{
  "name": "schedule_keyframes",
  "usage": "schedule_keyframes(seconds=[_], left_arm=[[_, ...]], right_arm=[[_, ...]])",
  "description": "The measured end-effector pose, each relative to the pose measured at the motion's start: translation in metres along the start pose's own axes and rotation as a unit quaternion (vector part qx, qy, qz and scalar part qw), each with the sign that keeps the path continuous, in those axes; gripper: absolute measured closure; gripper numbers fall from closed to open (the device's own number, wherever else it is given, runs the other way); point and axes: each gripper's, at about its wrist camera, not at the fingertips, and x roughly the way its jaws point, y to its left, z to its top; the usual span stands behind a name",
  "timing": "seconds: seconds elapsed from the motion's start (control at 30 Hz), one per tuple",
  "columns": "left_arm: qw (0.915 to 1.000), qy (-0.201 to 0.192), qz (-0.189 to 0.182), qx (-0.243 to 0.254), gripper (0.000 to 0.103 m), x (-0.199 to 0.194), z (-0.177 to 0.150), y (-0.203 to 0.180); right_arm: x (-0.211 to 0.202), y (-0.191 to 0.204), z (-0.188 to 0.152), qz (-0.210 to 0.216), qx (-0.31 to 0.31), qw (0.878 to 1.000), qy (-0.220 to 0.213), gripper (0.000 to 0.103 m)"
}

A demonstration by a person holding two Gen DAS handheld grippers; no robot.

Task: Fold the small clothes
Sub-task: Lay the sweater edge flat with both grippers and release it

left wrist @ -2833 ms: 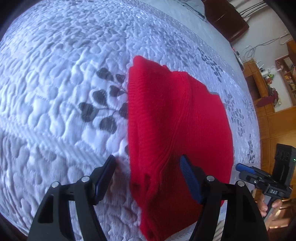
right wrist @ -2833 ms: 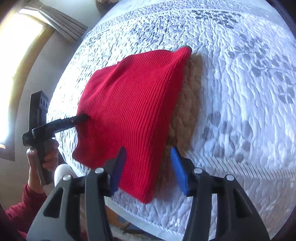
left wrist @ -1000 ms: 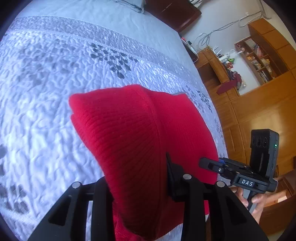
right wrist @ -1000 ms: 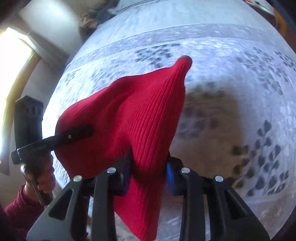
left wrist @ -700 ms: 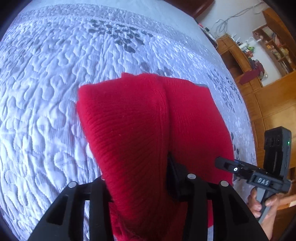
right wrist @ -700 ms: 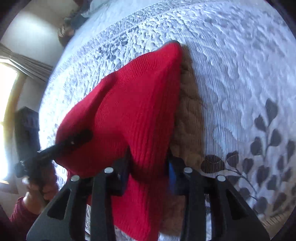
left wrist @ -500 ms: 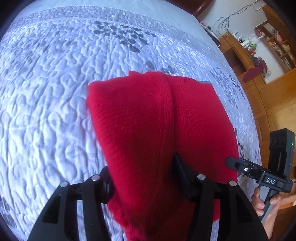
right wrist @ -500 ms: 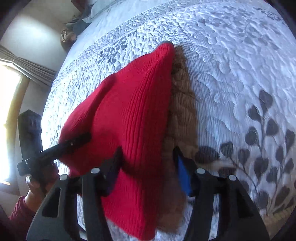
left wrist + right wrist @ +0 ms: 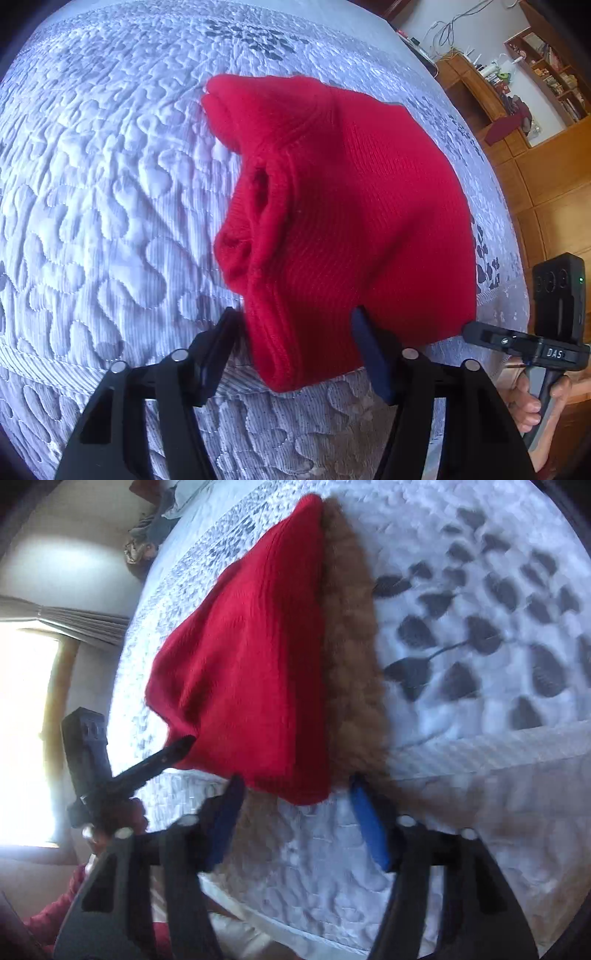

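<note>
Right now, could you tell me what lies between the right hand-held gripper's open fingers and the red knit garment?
Only bare quilted bedspread, seen in the right wrist view.

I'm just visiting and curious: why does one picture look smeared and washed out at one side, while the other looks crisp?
Right wrist view: motion blur smears the quilted grey-white bedspread and red knitted garment; the window is blown out to white. Left wrist view: sharp and evenly lit, only fisheye bending at the edges; the red knitted garment shows its ribs.
</note>
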Motion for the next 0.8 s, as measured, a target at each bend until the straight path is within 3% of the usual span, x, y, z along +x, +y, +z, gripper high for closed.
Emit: schedule_keyframes(seconds=[0.07, 0.1, 0.2, 0.3, 0.4, 0.47, 0.57, 0.67, 0.7, 0.73, 0.77, 0.8], left_arm=[[0.9999, 0.007, -0.003, -0.009, 0.054, -0.001, -0.001, -0.001], [0.9998, 0.008, -0.004, -0.016, 0.063, -0.001, 0.001, 0.000], [0.9993, 0.009, -0.012, -0.034, 0.079, -0.005, 0.000, 0.002], [0.9983, 0.014, -0.035, -0.045, 0.082, -0.015, -0.008, 0.004], [0.9986, 0.012, -0.028, -0.044, 0.083, -0.017, -0.017, 0.001], [0.9990, 0.011, -0.013, -0.041, 0.083, -0.014, -0.022, 0.003], [0.9981, 0.013, -0.024, -0.056, 0.080, -0.007, -0.029, 0.013], [0.9980, 0.013, -0.029, -0.055, 0.072, -0.017, -0.031, 0.011], [0.9979, 0.014, -0.032, -0.054, 0.061, -0.021, -0.033, 0.012], [0.9977, 0.015, -0.036, -0.055, 0.049, -0.025, -0.034, 0.013], [0.9975, 0.013, -0.040, -0.056, 0.048, -0.027, -0.034, 0.013], [0.9974, 0.011, -0.040, -0.058, 0.048, -0.028, -0.034, 0.013]], right_arm=[[0.005, 0.002, 0.000, -0.004, 0.002, 1.000, 0.005, 0.072], [0.005, 0.003, 0.000, -0.004, 0.002, 1.000, 0.004, 0.087], [-0.014, 0.009, -0.006, 0.004, -0.007, 1.000, -0.016, 0.091], [-0.042, 0.018, -0.016, -0.001, -0.019, 0.999, -0.038, 0.094], [-0.050, 0.020, -0.022, -0.010, -0.021, 0.999, -0.032, 0.103], [-0.047, 0.017, -0.026, -0.032, -0.025, 0.999, -0.023, 0.103], [-0.045, 0.006, -0.029, -0.079, -0.024, 0.996, -0.038, 0.103], [-0.054, 0.006, -0.031, -0.048, -0.020, 0.997, -0.054, 0.096], [-0.059, 0.006, -0.029, -0.050, -0.023, 0.997, -0.059, 0.092], [-0.061, 0.009, -0.027, -0.053, -0.024, 0.996, -0.063, 0.081], [-0.062, 0.011, -0.023, -0.051, -0.022, 0.996, -0.065, 0.075], [-0.062, 0.011, -0.018, -0.047, -0.021, 0.996, -0.066, 0.058]])
